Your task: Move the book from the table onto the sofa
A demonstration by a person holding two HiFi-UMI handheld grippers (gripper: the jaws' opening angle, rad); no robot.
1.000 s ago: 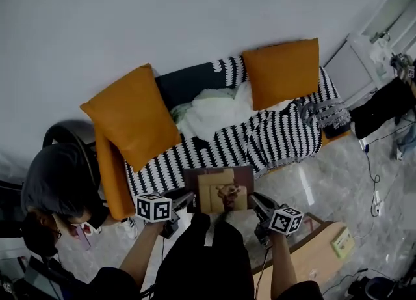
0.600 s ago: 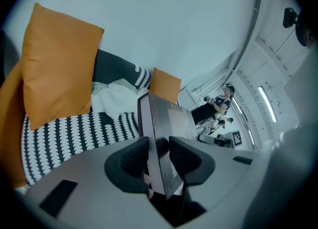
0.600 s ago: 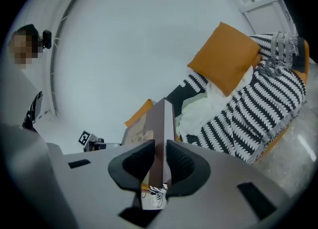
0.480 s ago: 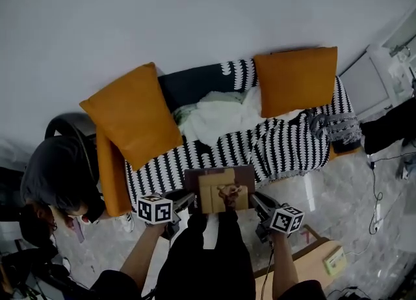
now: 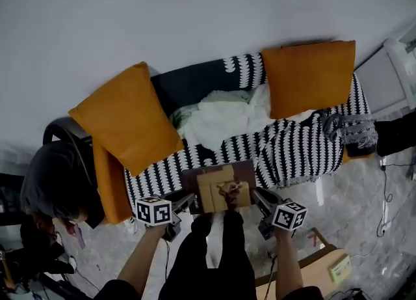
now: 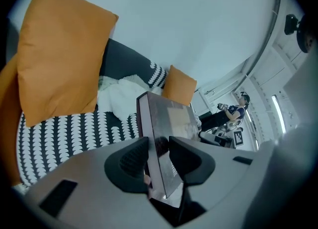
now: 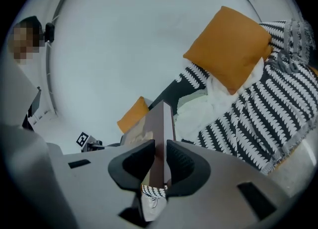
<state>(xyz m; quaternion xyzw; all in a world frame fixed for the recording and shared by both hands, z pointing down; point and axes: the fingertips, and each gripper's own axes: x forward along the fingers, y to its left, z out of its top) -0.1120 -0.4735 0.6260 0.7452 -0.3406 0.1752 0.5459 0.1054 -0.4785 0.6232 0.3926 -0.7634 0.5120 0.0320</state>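
Left gripper (image 6: 159, 156) and right gripper (image 7: 160, 159) pinch opposite edges of the flat, glossy brown book (image 5: 218, 188); ribbed pads (image 6: 131, 159) show only in gripper views.

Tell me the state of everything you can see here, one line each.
book, gripped on both sides, not yet on the sofa
left claw, shut on the book
right claw, shut on the book
cushions, leaning on the sofa back
white cloth, crumpled on the seat
throw, draped over the seat

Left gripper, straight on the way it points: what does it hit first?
Likely the black-and-white throw on the sofa seat, just past the book clamped in the left gripper; depth is unclear.
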